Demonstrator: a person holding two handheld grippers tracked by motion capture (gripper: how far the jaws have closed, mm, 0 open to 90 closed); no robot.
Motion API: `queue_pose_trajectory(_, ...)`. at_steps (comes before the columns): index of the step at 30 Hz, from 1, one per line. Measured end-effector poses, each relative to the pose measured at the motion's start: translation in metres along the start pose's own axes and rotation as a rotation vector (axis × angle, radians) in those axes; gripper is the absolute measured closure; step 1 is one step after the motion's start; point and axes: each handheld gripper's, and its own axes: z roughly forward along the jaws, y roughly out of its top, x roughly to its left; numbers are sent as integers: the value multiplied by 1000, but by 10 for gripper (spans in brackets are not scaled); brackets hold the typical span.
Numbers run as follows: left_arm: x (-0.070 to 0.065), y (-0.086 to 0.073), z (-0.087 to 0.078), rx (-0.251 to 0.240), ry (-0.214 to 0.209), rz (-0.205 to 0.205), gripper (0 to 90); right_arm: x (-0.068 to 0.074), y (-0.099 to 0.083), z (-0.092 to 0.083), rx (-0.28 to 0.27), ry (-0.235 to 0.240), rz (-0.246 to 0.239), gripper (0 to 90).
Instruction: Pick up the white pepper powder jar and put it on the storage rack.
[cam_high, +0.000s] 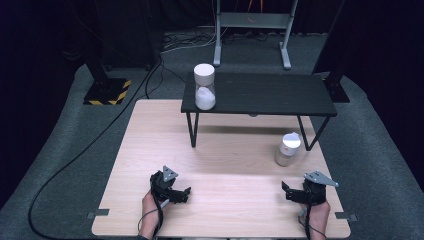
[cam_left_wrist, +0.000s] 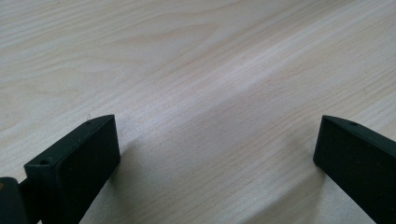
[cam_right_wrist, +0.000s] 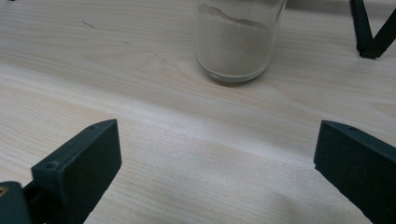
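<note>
right gripper view shows the right tool (cam_right_wrist: 217, 154) wide open and holding nothing, with the jar of sand (cam_right_wrist: 236, 39) standing on the tabletop (cam_right_wrist: 140, 116) a little way ahead of it. left gripper view shows the left tool (cam_left_wrist: 217, 149) wide open too, with nothing in it.

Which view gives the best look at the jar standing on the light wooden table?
The high view: the whole jar, lid included, beside the black shelf's leg. The right gripper view cuts off its top, showing pale powder inside.
</note>
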Motion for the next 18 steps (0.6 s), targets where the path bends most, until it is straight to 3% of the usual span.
queue_pose_trajectory(12,-2,-1,-1,-3,6,6,7,7,4,2,20,-27,-17,0)
queue_pose_trajectory(18,0,-2,-2,-3,-1,-3,13,19,11,7,60,-88,-34,0)
